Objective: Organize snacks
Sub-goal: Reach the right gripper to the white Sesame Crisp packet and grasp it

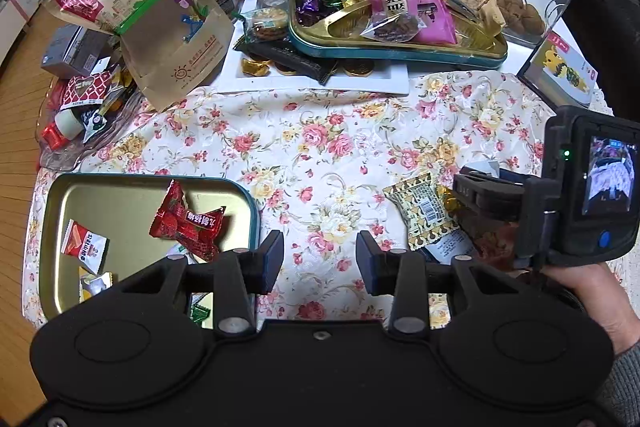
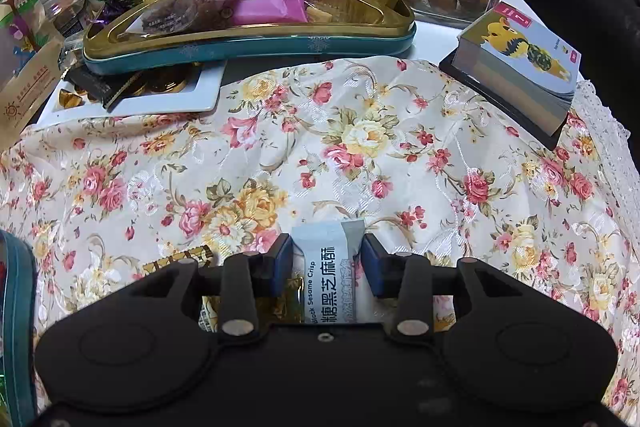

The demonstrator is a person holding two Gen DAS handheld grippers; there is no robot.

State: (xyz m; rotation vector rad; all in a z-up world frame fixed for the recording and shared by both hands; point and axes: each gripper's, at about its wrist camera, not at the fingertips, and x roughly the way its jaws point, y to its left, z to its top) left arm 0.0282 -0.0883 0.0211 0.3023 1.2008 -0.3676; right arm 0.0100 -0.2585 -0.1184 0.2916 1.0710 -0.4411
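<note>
The pale blue sesame crisp packet [image 2: 326,267] lies on the flowered cloth [image 2: 360,155] between the right gripper's [image 2: 326,259] fingers, which stand just clear of its sides. The left gripper [image 1: 319,259] hovers beside the green tin [image 1: 252,211] of sweets, fingers apart and empty.

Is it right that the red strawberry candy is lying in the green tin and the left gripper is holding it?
Not quite. The red strawberry candy does lie in the green tin, but the left gripper holds nothing; the left wrist view shows only tablecloth between its fingers.

Sesame crisp packet [image 2: 326,275] between hand-held gripper [image 2: 326,263] fingers
</note>
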